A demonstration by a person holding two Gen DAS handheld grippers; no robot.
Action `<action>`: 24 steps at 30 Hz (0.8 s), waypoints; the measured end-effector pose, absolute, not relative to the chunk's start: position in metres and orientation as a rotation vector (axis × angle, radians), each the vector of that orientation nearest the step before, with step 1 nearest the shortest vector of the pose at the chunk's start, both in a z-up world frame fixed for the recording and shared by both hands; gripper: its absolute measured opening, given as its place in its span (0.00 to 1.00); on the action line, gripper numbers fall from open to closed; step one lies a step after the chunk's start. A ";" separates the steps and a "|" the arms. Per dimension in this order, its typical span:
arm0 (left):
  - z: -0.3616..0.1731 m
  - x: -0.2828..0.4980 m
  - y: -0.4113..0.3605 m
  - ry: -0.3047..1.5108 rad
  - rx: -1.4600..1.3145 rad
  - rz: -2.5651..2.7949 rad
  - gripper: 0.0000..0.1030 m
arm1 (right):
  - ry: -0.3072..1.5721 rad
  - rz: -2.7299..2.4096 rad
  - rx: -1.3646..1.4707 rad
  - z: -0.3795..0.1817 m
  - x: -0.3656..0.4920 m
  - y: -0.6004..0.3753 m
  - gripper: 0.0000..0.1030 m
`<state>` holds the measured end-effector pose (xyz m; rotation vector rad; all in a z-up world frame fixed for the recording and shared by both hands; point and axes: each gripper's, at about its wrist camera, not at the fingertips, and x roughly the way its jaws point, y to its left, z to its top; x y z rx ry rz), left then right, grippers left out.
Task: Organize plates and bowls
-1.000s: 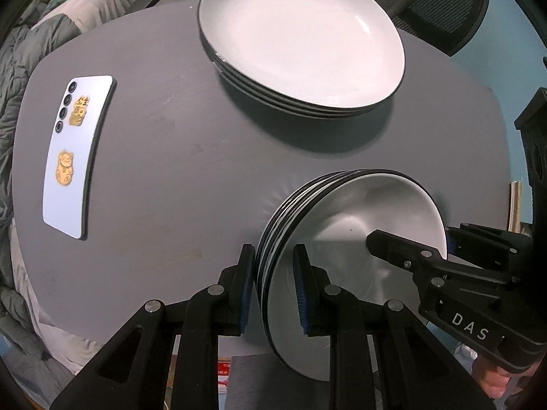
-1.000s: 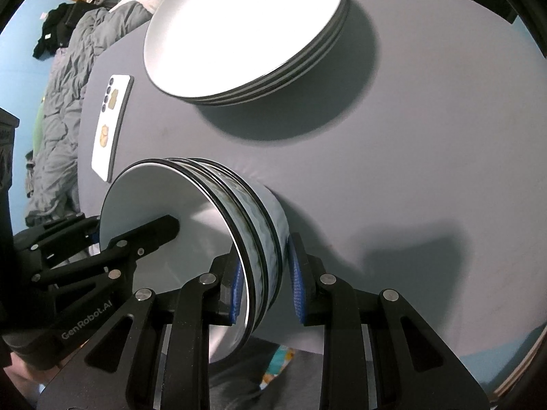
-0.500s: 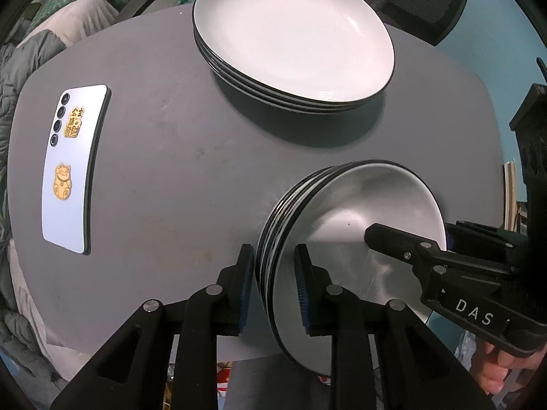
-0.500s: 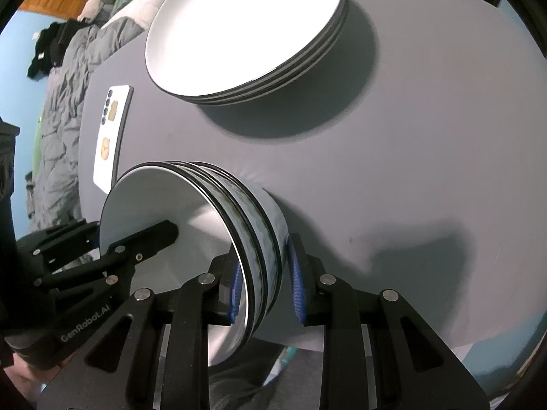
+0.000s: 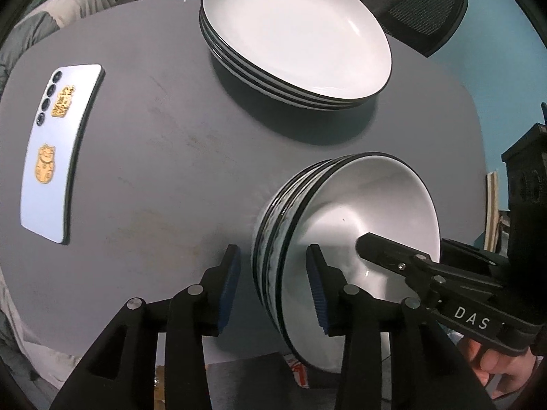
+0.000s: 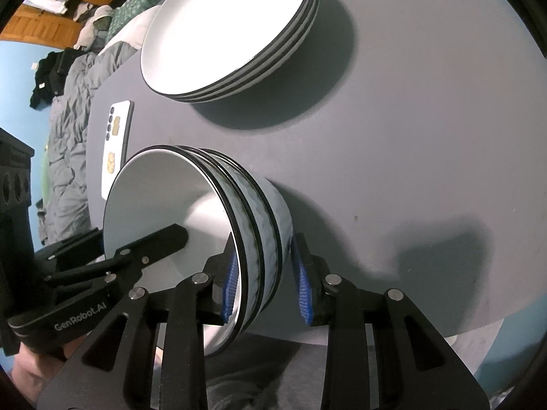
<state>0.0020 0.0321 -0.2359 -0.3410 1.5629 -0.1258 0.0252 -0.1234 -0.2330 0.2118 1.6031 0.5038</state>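
While its jaws open, left tool (image 5: 271,288) straddles bowl stack (image 5: 345,239) (pads clear).

Lettering on the two grippers only

The right gripper (image 5: 386,254), seen from the left wrist, carries white capitals "DAS" on its black body. The left gripper (image 6: 177,235), seen from the right wrist, carries "GenRobot.AI" in pale letters along its black arm. The phone (image 5: 58,143) bears gold stickers, one with characters too small to read.
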 end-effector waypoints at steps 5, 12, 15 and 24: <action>-0.236 0.001 0.034 1.567 -0.350 -0.130 0.35 | 1.615 0.493 0.202 -0.233 0.028 -0.122 0.27; -0.232 0.007 0.032 1.583 -0.371 -0.091 0.27 | 1.634 0.491 0.129 -0.229 0.031 -0.109 0.20; -0.230 0.006 0.030 1.581 -0.344 -0.082 0.26 | 1.636 0.494 0.105 -0.228 0.031 -0.107 0.20; -0.226 0.005 0.030 1.596 -0.331 -0.070 0.21 | 1.645 0.497 0.095 -0.228 0.031 -0.103 0.19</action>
